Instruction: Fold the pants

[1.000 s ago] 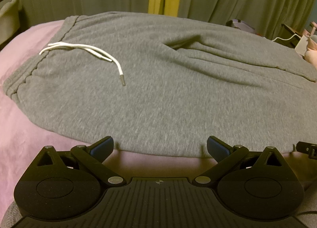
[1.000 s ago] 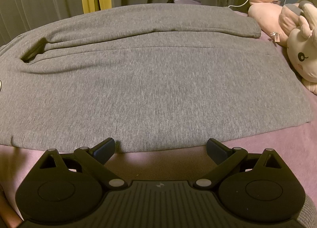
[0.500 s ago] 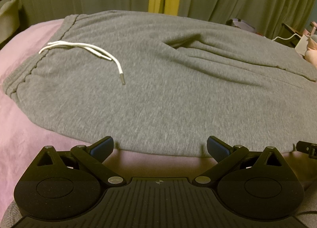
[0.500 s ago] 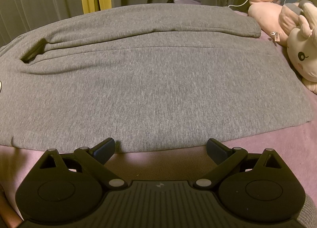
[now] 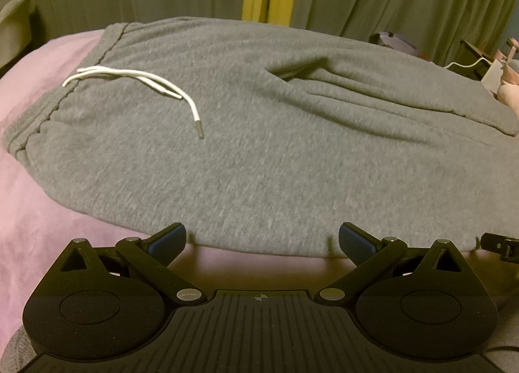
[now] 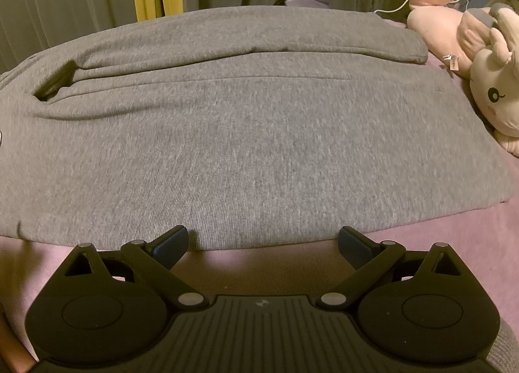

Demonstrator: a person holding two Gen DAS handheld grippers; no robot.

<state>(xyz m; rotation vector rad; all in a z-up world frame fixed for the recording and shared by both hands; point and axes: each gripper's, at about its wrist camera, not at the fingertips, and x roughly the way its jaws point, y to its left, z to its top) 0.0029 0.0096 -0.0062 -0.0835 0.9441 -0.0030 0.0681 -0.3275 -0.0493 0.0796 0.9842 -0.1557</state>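
Through the left wrist view, the grey pants (image 5: 275, 152) lie flat on the pink bedspread (image 5: 39, 210), with the waistband (image 5: 48, 113) and white drawstring (image 5: 136, 80) visible only here. The left gripper (image 5: 262, 241) is spread wide and holds nothing, just short of the near fabric edge. Through the right wrist view, the leg end (image 6: 470, 158) appears beside a plush rabbit (image 6: 496, 93), partly cut off. The right gripper (image 6: 262, 243) is likewise wide open and empty at the near edge.

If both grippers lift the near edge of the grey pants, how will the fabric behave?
The grey pants look like soft knit, creased near the crotch, so they will probably drape and sag between grips. The white drawstring lies loose and will likely slide or dangle.
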